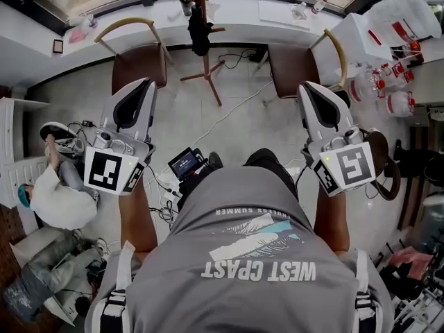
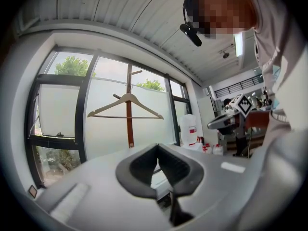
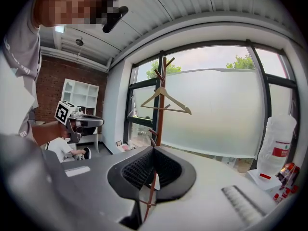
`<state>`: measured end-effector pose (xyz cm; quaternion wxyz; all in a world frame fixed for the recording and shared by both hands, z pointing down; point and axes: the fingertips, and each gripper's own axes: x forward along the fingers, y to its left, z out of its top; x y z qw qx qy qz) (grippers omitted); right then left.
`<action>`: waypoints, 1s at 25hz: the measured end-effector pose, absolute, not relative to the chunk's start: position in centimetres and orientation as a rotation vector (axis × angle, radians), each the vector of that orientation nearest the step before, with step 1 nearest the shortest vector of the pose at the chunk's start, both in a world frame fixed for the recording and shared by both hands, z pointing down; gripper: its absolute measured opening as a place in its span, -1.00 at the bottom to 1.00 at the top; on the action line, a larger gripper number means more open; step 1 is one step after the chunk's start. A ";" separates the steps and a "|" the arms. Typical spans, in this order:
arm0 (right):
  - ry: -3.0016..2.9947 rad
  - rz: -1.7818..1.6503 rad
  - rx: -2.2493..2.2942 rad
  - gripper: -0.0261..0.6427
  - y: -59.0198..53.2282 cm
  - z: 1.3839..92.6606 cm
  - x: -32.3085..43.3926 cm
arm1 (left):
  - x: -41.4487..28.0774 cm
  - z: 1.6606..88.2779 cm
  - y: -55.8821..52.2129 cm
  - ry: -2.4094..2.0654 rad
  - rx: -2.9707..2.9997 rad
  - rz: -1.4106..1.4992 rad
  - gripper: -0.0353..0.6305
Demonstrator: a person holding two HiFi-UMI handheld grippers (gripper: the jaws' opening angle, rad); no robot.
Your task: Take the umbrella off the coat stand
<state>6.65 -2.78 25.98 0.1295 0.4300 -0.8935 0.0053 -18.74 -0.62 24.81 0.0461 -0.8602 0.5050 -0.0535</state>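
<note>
Straight ahead, coat stand (image 1: 205, 64) between left chair (image 1: 141, 62) and right chair (image 1: 291, 66), in front of window bench (image 1: 243, 16); umbrella (image 1: 200, 32) hung on it. Left gripper (image 1: 141, 83) and right gripper (image 1: 310, 87) well short, either side. Seated person (image 1: 59, 196) far left on floor.

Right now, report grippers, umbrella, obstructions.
Left gripper, right gripper shut, empty. Umbrella hangs on coat stand ahead, untouched. Chairs flank it, loose cable between.

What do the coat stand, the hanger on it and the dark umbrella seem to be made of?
Coat stand: reddish-brown wood by its colour, smooth finish.
Hanger: pale, seemingly unpainted wood, plain light tan arms and bar.
Umbrella: probably black fabric, matte, hanging limp in folds; too small to be sure.
</note>
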 end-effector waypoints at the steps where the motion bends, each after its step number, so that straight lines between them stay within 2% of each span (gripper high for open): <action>1: -2.598 0.015 1.241 -0.91 -3.5 25.9 6.5 | -18.8 24.8 -1.1 1.548 -2.628 -0.162 -0.89; 14: -2.748 0.005 0.983 -0.92 -14.4 26.2 4.6 | -18.4 24.9 -6.9 1.779 -2.490 -0.217 -0.89; 25: -2.838 -0.001 0.702 -0.92 -20.8 27.5 5.1 | -15.5 26.8 -10.1 2.003 -2.370 -0.275 -0.89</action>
